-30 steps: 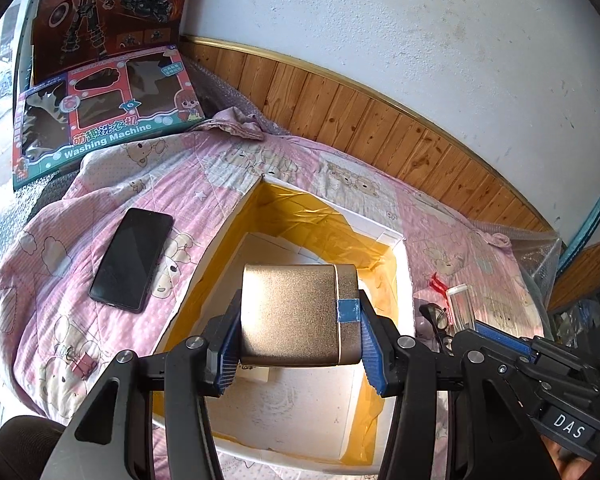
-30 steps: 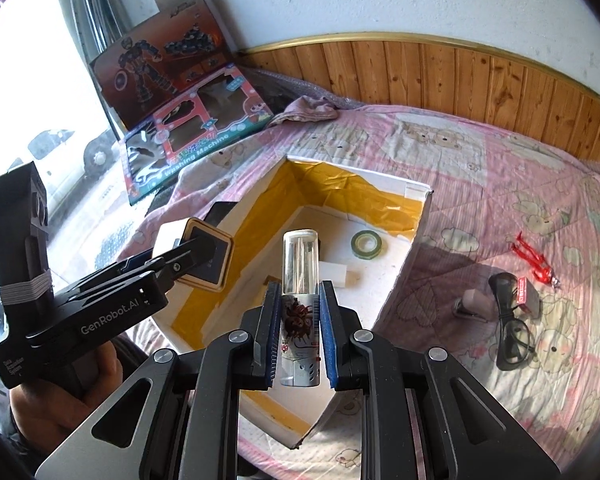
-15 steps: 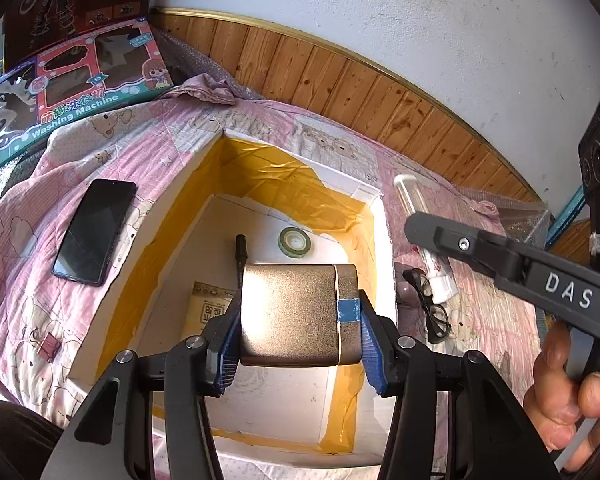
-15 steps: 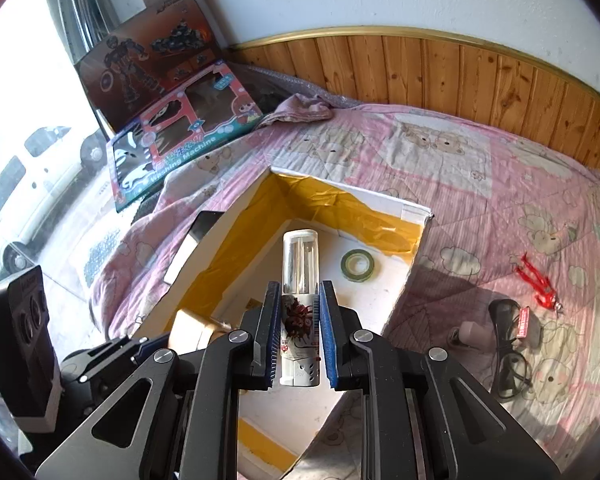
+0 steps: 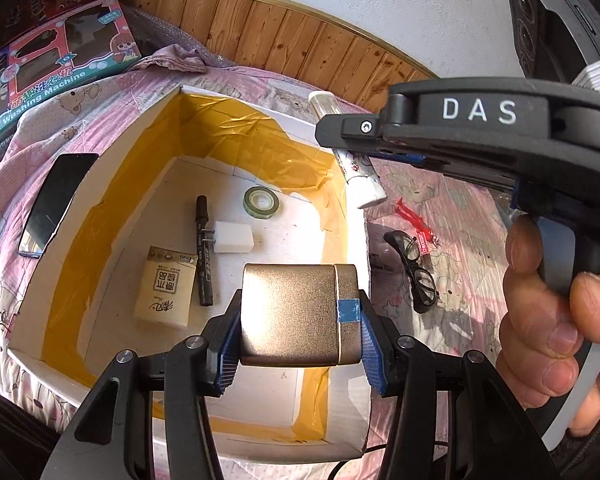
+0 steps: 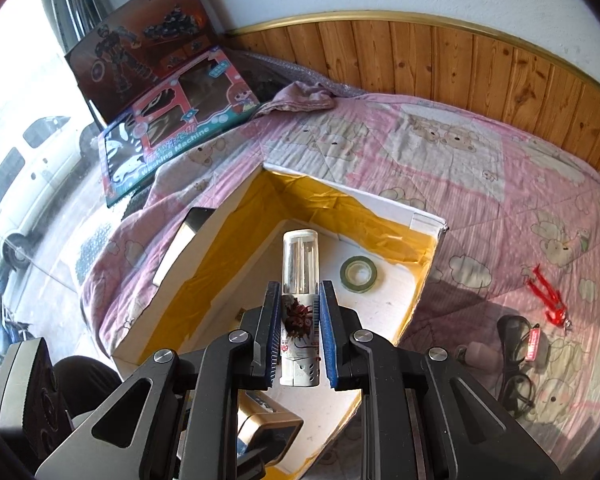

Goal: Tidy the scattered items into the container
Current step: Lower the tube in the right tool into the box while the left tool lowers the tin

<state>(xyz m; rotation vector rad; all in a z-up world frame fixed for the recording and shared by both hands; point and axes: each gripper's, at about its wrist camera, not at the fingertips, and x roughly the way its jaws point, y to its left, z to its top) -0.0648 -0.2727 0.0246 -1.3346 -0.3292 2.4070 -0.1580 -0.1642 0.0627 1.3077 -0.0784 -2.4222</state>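
- Left tongs (image 5: 298, 316): clamped on a gold rectangular case (image 5: 296, 312) with a blue tape patch, held over the lower middle of the white foam box (image 5: 356, 216).
- Right tongs (image 6: 300, 336): clamped on a white tube with a clear cap (image 6: 300, 300), held over the box interior at frame centre.
- Box, yellow tape lining its walls, sits on the pink quilted bed (image 6: 440, 152). On its floor: green tape roll (image 5: 261, 203), black marker (image 5: 203, 252), white block (image 5: 234, 237), tissue pack (image 5: 165, 288).
- Outside the box: black phone (image 5: 56, 204) at left; glasses (image 5: 416, 272) and red clip (image 5: 414, 220) at right.
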